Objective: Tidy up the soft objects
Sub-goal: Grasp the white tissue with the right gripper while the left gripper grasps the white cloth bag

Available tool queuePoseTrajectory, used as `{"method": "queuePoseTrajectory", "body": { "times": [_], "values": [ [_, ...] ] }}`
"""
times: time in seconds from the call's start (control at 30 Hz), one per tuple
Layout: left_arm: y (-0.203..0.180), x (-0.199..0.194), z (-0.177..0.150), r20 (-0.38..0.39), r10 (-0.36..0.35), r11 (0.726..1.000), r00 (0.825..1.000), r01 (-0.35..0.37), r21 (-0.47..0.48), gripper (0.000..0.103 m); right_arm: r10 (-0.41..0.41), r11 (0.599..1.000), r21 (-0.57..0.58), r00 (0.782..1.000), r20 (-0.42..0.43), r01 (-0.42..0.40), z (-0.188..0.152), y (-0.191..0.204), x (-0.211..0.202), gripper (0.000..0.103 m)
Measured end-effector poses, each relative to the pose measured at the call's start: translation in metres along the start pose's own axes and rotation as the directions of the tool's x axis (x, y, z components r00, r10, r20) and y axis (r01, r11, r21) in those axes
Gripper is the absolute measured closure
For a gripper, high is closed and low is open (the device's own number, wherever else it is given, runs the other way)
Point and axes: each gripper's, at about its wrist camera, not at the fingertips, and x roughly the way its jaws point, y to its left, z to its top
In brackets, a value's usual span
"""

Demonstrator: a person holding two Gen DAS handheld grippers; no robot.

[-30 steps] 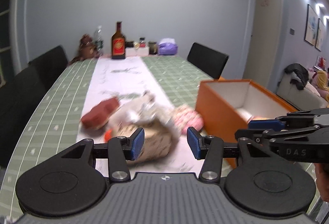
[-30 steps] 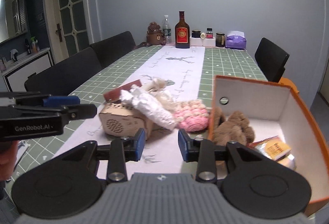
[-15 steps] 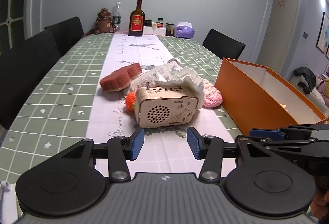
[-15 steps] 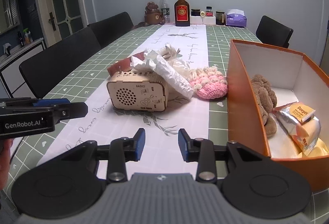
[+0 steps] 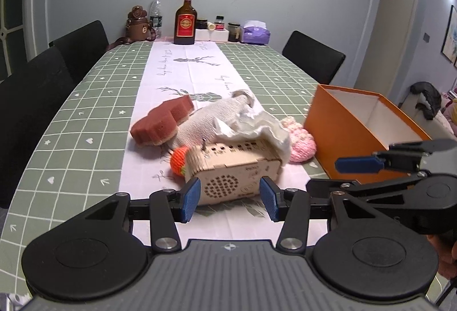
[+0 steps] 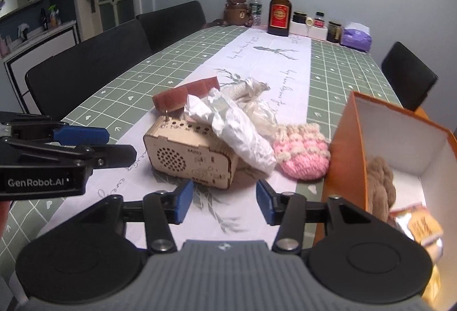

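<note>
Right now your left gripper (image 5: 230, 198) is spread wide and empty, its blue pads (image 5: 190, 198) just short of the pale laser-cut wooden radio box (image 5: 232, 172) that sits on the white printed table runner (image 5: 182, 74). Your right gripper (image 6: 222, 201) is likewise spread and holding nothing, hovering in front of the same box's near corner.

Your soft things lie in a heap behind and over that box. A crumpled white cloth (image 5: 254, 127) drapes across its top. A rolled beige towel (image 5: 211, 117) leans behind it, and a reddish-brown scalloped sponge (image 5: 162, 121) rests at the towel's left. An orange knitted ball (image 5: 179, 159) is tucked against the box's left end. A pink-and-cream crocheted pouch (image 6: 302, 152) lies between the box and the open orange cardboard box (image 5: 347, 135), touching or nearly touching its wall.

Inside that orange box, your right camera shows a brown plush toy (image 6: 381, 187) against the near wall and a yellow snack packet (image 6: 420, 224), blurred, beside it.

At the far end of the green checked tablecloth (image 5: 85, 122) stand a dark liquor bottle with a red label (image 5: 185, 20), a clear water bottle (image 5: 155, 15) and a purple tissue pack (image 5: 255, 32).
</note>
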Motion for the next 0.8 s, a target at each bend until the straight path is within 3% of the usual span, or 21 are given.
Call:
{"method": "queuePoseTrajectory", "body": {
  "times": [0.37, 0.47, 0.53, 0.8],
  "values": [
    [0.016, 0.022, 0.028, -0.021, 0.018, 0.999, 1.000, -0.019, -0.035, 0.046, 0.006, 0.997, -0.071, 0.995, -0.103, -0.014, 0.054, -0.007, 0.069, 0.048],
    [0.017, 0.029, 0.034, -0.023, 0.020, 0.999, 1.000, -0.021, -0.028, 0.046, 0.019, 0.997, -0.066, 0.992, -0.127, -0.028, 0.063, -0.012, 0.081, 0.054],
    [0.018, 0.035, 0.039, -0.026, 0.023, 0.999, 0.999, -0.024, -0.032, 0.046, 0.033, 0.997, -0.062, 0.990, -0.135, -0.042, 0.069, -0.016, 0.085, 0.068],
    [0.016, 0.058, 0.055, -0.066, 0.026, 1.000, 0.997, -0.026, 0.013, 0.046, 0.017, 0.999, -0.041, 0.985, -0.171, -0.024, 0.082, -0.034, 0.103, 0.069]
  ]
}}
